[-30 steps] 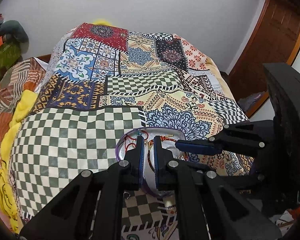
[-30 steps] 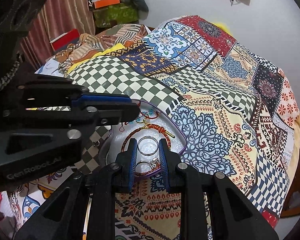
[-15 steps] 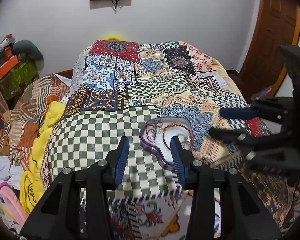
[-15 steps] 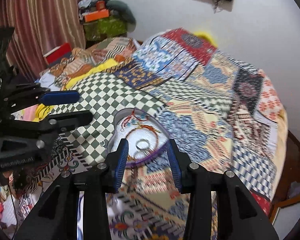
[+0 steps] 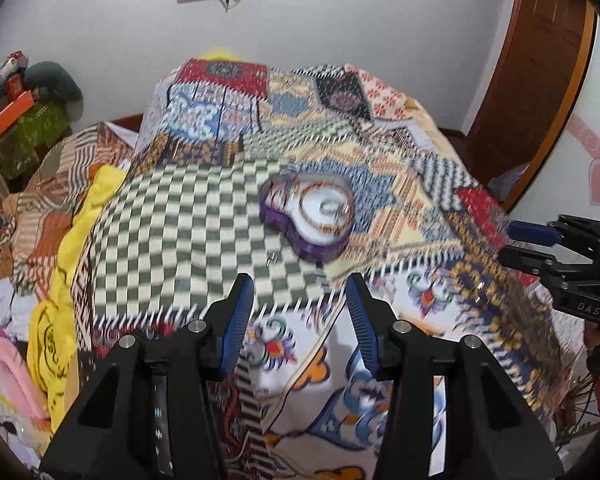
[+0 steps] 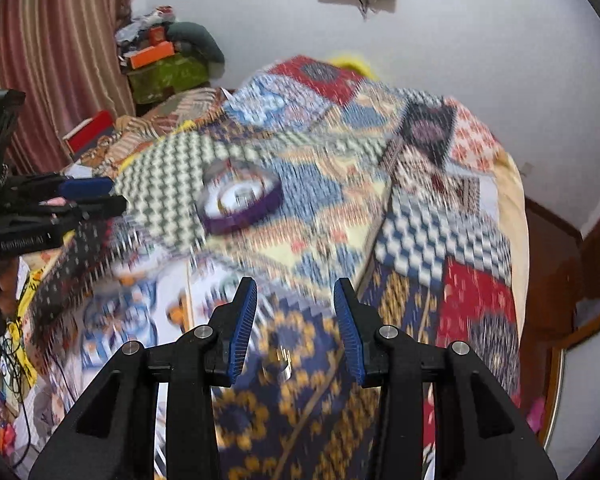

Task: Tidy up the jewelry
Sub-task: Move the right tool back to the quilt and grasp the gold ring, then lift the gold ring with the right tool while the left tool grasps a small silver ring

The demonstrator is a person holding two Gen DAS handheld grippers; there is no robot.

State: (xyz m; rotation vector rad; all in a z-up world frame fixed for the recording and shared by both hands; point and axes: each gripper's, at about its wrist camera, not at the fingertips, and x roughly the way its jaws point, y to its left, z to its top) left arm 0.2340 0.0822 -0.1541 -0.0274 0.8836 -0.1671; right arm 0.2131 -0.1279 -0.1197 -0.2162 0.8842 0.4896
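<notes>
Left wrist view: the left gripper (image 5: 300, 300) hangs over the near edge of the patchwork bedspread (image 5: 188, 216) with its blue-padded jaws parted and opening further, nothing between them. The purple heart-shaped jewelry tray (image 5: 312, 248) sits on the spread at about twelve o'clock from the fingertips, well apart from them. It has a pale lining; a thin reddish bangle and a clear ring seem to lie inside, though blur hides detail. A tiny metallic piece (image 5: 273, 258) lies on the green checks just beside the tray, toward seven o'clock of it; I judge it a stray still to be gathered. The right gripper (image 5: 520, 244) shows at three o'clock, off the bed's edge.

Right wrist view: the right gripper (image 6: 296, 320) also stands parted and empty. The tray (image 6: 240, 216) lies at eleven o'clock from its tips, well apart; the left gripper (image 6: 100, 196) sits at nine o'clock. To do this step well, steady the hands first, then approach the small piece slowly from above with a narrow opening, without nudging the tray.
</notes>
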